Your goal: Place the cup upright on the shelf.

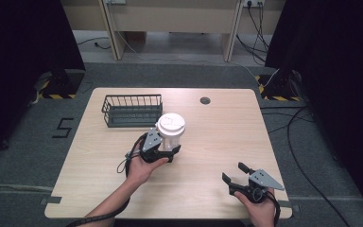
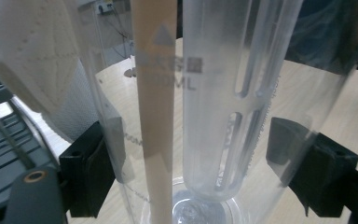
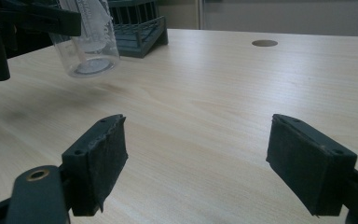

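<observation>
While left claw (image 1: 168, 152) grips it, clear cup (image 1: 171, 132) white-lidded.

We see a clear plastic cup (image 1: 170, 135) with a white lid, held off the wooden table (image 1: 217, 142) between the jaws of the left gripper (image 1: 166, 152), just in front of the dark wire basket (image 1: 132, 109). Through its wall in the left gripper view (image 2: 223, 93) we make out a printed volume mark ending in "ML", an inner slotted tube, and white paper at one side.
</observation>
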`<state>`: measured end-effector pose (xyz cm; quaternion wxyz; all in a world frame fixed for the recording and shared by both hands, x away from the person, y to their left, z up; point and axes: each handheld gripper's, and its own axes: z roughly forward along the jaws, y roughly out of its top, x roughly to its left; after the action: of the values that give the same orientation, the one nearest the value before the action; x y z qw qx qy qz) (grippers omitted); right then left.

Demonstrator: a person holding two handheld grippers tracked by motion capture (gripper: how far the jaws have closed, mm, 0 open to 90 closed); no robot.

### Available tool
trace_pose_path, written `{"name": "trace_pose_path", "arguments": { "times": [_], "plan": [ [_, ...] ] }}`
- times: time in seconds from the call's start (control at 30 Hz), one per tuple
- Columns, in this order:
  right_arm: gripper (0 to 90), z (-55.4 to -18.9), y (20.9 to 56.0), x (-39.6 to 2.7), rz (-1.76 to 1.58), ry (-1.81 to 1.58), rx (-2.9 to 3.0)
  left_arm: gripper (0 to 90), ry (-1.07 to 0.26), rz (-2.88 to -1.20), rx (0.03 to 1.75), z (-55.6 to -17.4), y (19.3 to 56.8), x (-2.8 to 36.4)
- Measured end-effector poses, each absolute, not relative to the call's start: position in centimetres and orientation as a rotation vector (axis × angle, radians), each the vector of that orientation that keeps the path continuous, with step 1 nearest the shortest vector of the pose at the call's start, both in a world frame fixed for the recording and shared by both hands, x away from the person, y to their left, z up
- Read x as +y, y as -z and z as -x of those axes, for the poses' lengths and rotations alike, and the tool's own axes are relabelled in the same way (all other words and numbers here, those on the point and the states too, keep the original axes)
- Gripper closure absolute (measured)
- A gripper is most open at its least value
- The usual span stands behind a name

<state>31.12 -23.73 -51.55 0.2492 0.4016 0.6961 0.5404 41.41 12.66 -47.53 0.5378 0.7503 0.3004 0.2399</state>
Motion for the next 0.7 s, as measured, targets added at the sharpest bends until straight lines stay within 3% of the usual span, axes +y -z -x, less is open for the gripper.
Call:
{"name": "trace_pose_path", "arguments": {
  "times": [0.7],
  "plan": [
    [20.1,-31.2,51.6,-23.8,-1.100,-1.477,1.893,18.1,-0.651,-1.757,0.778,-43.2,45.9,16.0]
  ]
}}
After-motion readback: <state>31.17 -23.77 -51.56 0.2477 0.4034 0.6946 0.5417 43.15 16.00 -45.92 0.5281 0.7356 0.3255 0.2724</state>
